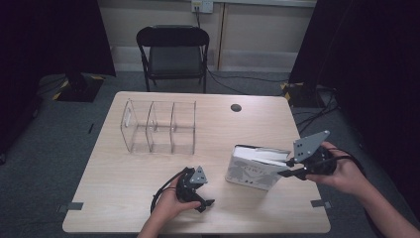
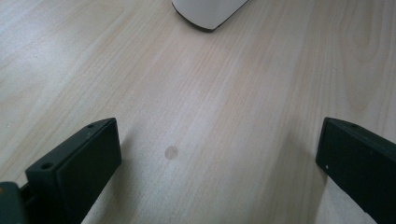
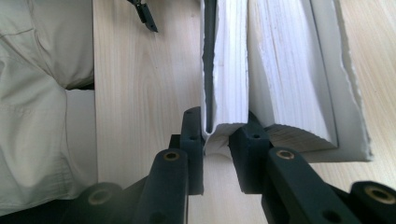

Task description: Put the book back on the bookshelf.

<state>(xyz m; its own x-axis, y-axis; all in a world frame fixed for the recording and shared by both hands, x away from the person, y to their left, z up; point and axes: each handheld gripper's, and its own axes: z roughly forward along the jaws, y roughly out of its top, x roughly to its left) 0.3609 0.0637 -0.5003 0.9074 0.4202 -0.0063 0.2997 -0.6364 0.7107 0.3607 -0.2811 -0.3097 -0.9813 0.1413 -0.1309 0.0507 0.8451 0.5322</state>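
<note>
A white book [image 1: 253, 168] lies on the pale wooden table [image 1: 218, 124], toward the table's near right part, its cover partly raised so that the page block fans open. The right tongs [image 1: 286, 167] meet the book at its right edge; in the right gripper view the two black jaws are clamped on a bundle of the book's [image 3: 285, 70] cover and leading pages [image 3: 229, 84], which stands up from the thicker remainder of the page block. The right tongs [image 3: 215, 135] are carried by a hand [image 1: 344, 173] just right of the book.

The left tongs [image 1: 198, 191] rest on the table just left of the book, near the table's front edge, held in the person's left hand [image 1: 171, 203]. In the left gripper view the jaws stand wide apart with bare wood between them, and a rounded white corner of the book [image 2: 208, 11] lies ahead of them, clear of both jaws.

A clear acrylic rack [image 1: 158, 126] with three compartments stands behind and to the left of the book, well apart from it. A black folding chair [image 1: 173, 49] stands on the floor beyond the table's far edge.
</note>
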